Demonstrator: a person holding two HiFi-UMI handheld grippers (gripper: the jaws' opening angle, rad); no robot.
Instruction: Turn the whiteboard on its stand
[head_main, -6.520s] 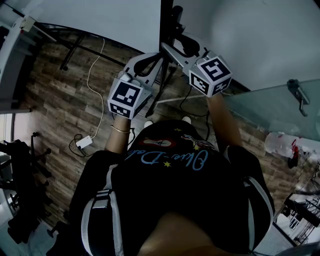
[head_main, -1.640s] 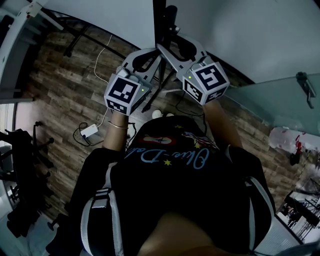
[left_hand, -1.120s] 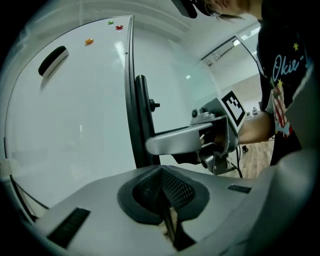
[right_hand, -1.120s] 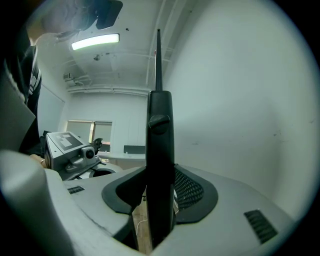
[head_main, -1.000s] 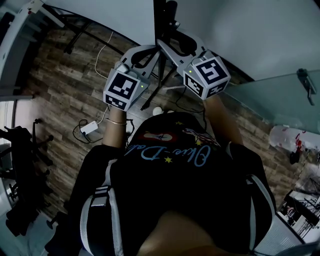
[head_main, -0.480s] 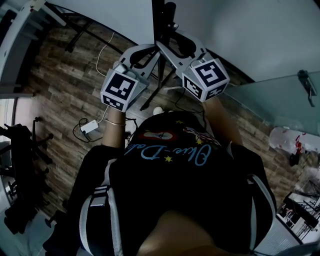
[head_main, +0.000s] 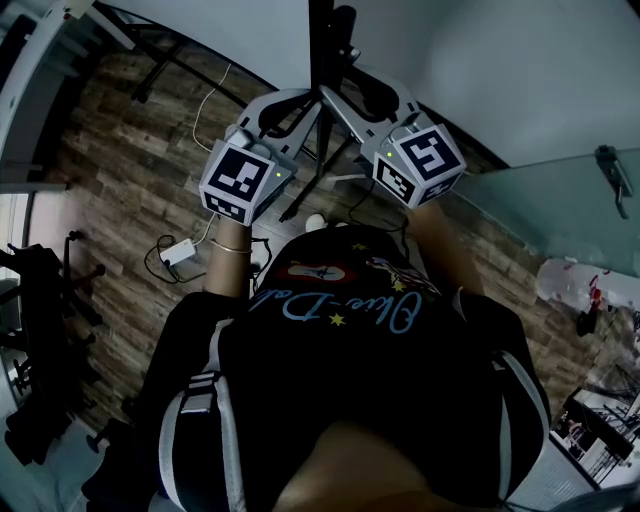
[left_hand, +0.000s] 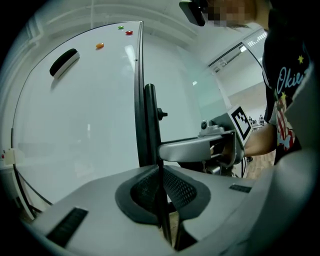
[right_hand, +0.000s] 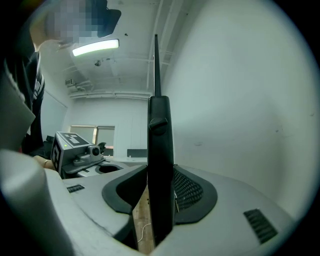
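Note:
The whiteboard stands edge-on in front of me, its thin dark edge pointing at me. My left gripper reaches that edge. In the left gripper view the thin edge runs between the pads, and my left gripper is shut on it. My right gripper comes from the other side. Its jaws are closing on the black side bar, which stands between them in my right gripper with the pads against it. The white face fills the right.
An eraser and small magnets stick to the board's face. On the wood floor lie a power strip and cable. Black stand legs spread at the back left. A glass panel stands at the right.
The right gripper's marker cube has shifted a little to the right and down. The left gripper stays at the board's edge, barely moved.

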